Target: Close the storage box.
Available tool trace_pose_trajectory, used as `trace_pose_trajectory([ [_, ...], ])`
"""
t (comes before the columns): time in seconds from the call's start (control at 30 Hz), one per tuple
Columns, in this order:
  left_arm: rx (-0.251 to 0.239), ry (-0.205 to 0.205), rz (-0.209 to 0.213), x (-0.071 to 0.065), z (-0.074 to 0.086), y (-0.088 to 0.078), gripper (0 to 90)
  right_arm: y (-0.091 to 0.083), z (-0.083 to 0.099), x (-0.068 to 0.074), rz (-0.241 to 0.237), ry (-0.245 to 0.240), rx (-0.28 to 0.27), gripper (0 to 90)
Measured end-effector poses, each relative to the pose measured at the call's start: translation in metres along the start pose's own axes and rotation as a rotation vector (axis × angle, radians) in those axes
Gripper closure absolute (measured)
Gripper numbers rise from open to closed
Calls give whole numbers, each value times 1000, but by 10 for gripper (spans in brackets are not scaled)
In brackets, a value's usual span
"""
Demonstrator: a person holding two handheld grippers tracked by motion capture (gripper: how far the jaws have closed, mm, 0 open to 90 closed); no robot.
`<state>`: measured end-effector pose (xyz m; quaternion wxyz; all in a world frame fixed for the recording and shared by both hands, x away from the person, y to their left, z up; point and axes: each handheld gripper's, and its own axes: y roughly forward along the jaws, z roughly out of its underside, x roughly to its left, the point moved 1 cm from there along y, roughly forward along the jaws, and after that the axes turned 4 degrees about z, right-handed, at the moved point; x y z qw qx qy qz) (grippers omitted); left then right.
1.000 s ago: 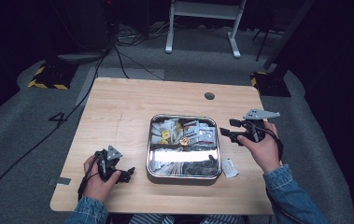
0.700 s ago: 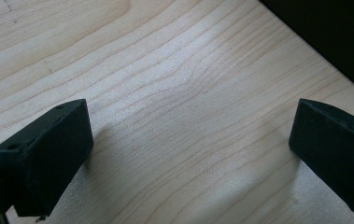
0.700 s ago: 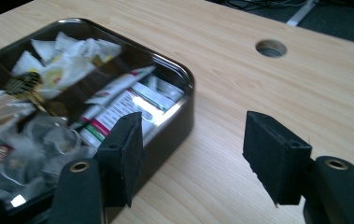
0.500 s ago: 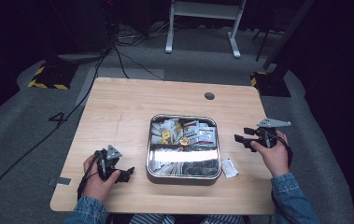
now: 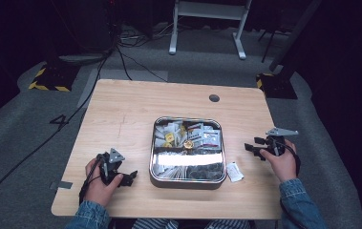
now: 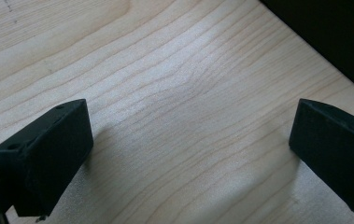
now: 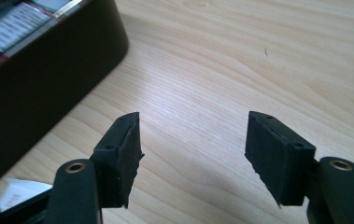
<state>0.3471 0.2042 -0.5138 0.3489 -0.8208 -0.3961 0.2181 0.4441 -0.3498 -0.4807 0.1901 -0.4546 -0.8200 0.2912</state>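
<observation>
A square metal tin (image 5: 188,183) with several sachets (image 5: 195,133) in it stands mid-table. One white sachet (image 5: 234,171) lies on the wood beside the tin's near right corner. My right gripper (image 5: 254,145) hovers low over the table to the right of the tin and points at it. Its jaws have just been opening and nothing is between them. In the right gripper view the gripper (image 7: 193,158) is over bare wood, with the tin's dark wall (image 7: 39,93) to the left. My left gripper (image 5: 126,177) rests near the table's front left, open over bare wood (image 6: 188,158).
The wooden table (image 5: 135,109) has a small dark round hole (image 5: 214,98) at the back right. Its edge (image 6: 315,51) runs close behind the left gripper's jaws. Cables (image 5: 121,57) and a white frame's legs (image 5: 207,28) are on the grey floor beyond.
My right hand has sunk toward the table and drifted right and nearer the front edge, away from the tin. The left hand has kept still.
</observation>
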Motion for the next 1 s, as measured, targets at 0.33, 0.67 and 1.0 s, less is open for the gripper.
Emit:
trace_pose_trajectory([
  [0.33, 0, 1, -4, 1, -1, 0, 0, 13, 19, -9, 35, -21, 15, 327],
  [0.67, 3, 1, -2, 1, -1, 0, 0, 23, 22, -5, 51, -94, 60, 38],
  [1.0, -2, -1, -2, 1, -1, 1, 0, 25, 21, -5, 55, -92, 69, 1],
])
